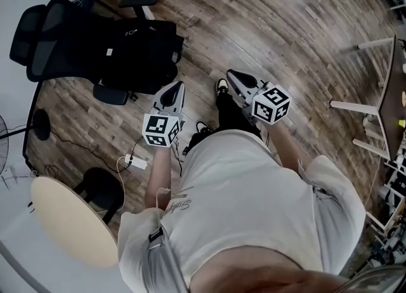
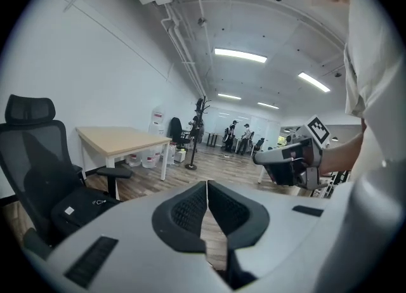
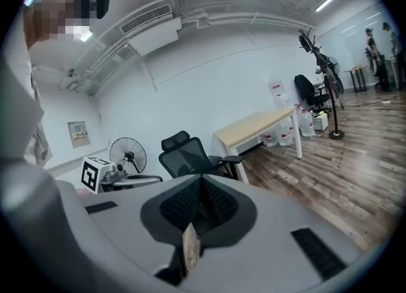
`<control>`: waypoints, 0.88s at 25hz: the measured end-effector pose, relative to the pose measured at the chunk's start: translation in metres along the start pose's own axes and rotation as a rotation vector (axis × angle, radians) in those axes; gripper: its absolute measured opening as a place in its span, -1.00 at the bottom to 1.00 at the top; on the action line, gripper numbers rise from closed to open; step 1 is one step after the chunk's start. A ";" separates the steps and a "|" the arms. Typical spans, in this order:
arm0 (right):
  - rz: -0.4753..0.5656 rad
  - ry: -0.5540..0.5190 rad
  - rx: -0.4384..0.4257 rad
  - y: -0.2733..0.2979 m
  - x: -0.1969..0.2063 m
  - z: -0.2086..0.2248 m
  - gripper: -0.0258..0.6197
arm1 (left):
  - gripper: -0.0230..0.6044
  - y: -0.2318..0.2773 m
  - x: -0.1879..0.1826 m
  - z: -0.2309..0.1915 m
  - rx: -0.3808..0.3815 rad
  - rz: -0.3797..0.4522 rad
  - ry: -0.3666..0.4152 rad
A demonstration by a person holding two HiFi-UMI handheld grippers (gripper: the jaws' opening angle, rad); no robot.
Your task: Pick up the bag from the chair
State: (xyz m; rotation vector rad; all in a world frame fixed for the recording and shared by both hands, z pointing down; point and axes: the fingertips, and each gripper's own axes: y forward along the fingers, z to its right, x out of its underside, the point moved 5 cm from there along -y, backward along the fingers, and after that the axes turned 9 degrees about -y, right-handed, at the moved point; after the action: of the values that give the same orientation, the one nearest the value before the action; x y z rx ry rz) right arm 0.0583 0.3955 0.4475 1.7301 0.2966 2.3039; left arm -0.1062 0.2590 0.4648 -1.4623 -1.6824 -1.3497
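Bag [image 1: 136, 54] sits black on the chair [image 1: 44, 38] seat, at about ten o'clock from both grippers. Left gripper [image 1: 175, 90] and right gripper [image 1: 233, 76] hover well apart from it, jaws pinched together, seemingly on nothing.

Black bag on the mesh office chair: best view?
Head view: the whole black bag lies on the black mesh chair, seen from above. Left gripper view catches part, lower left. Right gripper view shows only the chair's back.

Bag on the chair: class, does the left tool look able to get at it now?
Probably yes: only bare floor lies between the left tool and the bag, though its jaws are shut.
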 end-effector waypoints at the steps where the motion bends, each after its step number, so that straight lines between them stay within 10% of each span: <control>1: 0.006 -0.010 -0.008 0.009 -0.004 0.009 -0.94 | -0.87 0.007 -0.006 -0.005 -0.014 0.001 0.010; 9: 0.037 -0.214 -0.128 0.083 -0.065 0.086 -0.94 | -0.87 0.067 -0.063 -0.046 -0.142 0.029 -0.038; 22: -0.032 -0.219 -0.308 0.154 -0.087 0.168 -0.94 | -0.87 0.121 -0.099 -0.089 -0.360 0.136 -0.231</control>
State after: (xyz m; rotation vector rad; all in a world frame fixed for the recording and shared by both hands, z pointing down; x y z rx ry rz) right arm 0.2324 0.2247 0.4613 1.7779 -0.0683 1.9887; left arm 0.0158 0.1277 0.4517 -1.9651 -1.4912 -1.5117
